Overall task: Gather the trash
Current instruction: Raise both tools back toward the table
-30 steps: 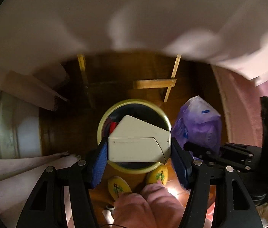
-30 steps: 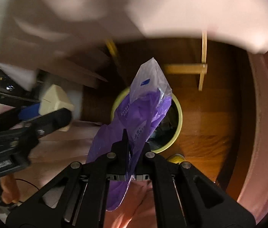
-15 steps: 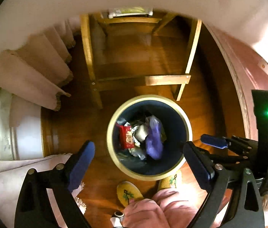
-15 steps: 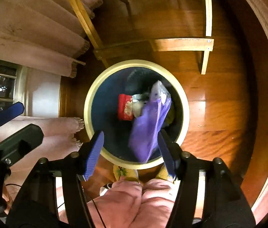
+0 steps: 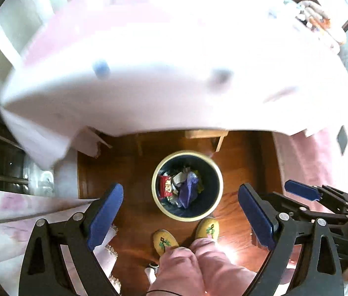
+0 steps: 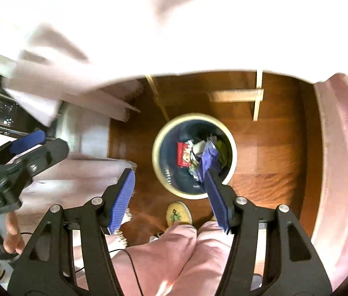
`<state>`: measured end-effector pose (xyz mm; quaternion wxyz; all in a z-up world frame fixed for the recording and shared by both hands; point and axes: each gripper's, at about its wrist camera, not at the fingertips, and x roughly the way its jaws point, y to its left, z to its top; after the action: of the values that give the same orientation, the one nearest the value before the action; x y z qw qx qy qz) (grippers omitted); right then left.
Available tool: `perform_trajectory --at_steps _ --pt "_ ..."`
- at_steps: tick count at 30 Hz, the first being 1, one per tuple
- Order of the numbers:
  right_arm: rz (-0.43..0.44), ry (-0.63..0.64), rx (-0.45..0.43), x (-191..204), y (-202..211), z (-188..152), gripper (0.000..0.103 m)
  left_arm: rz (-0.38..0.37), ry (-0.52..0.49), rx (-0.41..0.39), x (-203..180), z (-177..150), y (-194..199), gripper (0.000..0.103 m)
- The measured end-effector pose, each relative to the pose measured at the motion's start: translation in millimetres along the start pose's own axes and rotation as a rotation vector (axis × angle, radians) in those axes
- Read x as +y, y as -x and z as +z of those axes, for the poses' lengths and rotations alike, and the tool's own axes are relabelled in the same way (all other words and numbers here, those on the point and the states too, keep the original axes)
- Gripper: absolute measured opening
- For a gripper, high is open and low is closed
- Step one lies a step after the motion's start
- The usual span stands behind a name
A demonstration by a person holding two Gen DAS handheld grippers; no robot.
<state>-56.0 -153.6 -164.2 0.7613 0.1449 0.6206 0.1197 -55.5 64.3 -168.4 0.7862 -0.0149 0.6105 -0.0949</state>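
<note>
Both tools point steeply down over the bin (image 5: 187, 185), which stands on the wood floor just ahead of the person's slippers (image 5: 165, 241). Left tool (image 5: 180, 218): released, jaws wide, nothing between the pads. Right tool (image 6: 171, 197): released, jaws apart and empty; in its own view the right pad overlaps the bin's rim only by line of sight. Trash is in the bin: purple bag (image 5: 187, 192) toward the near-right side, red wrapper (image 5: 165, 185) at the left wall, crumpled pale scraps between them. The surface (image 5: 174, 74), under a white cloth, fills the upper half of both views, its near edge overhanging the bin's far side; blurred, so what lies on it cannot be read. Judgement: this drop is complete and the step in hand is going back for more. Keep both jaws open on the way, clear the surface's near edge and hanging cloth, and do not snag the cloth's corner at the left.
</note>
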Motion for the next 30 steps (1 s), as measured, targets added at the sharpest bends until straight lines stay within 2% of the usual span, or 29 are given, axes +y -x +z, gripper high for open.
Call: perform_trajectory --at_steps 5,8,13,17,22,26,30 --pt "-0.011 0.025 -0.09 40 89 17 0.056 -0.022 -0.044 -0.064 -7 26 86 0.095" --pt "-0.02 0.045 -0.151 62 132 28 0.056 -0.049 -0.078 -0.133 -11 42 136 0.095" --pt "-0.029 0.063 -0.264 88 190 49 0.056 -0.049 -0.103 -0.223 -13 66 192 0.095" --pt "-0.054 0.086 -0.335 104 228 68 0.056 -0.059 -0.072 -0.302 -10 89 233 0.095" --pt "-0.07 0.116 -0.414 114 266 96 0.06 -0.053 -0.046 -0.36 -7 127 263 0.094" --pt "-0.073 0.137 -0.443 115 283 124 0.063 -0.043 -0.038 -0.376 -6 162 271 0.093" --pt "-0.076 0.171 -0.465 112 289 166 0.068 -0.01 -0.017 -0.401 -6 202 268 0.093"
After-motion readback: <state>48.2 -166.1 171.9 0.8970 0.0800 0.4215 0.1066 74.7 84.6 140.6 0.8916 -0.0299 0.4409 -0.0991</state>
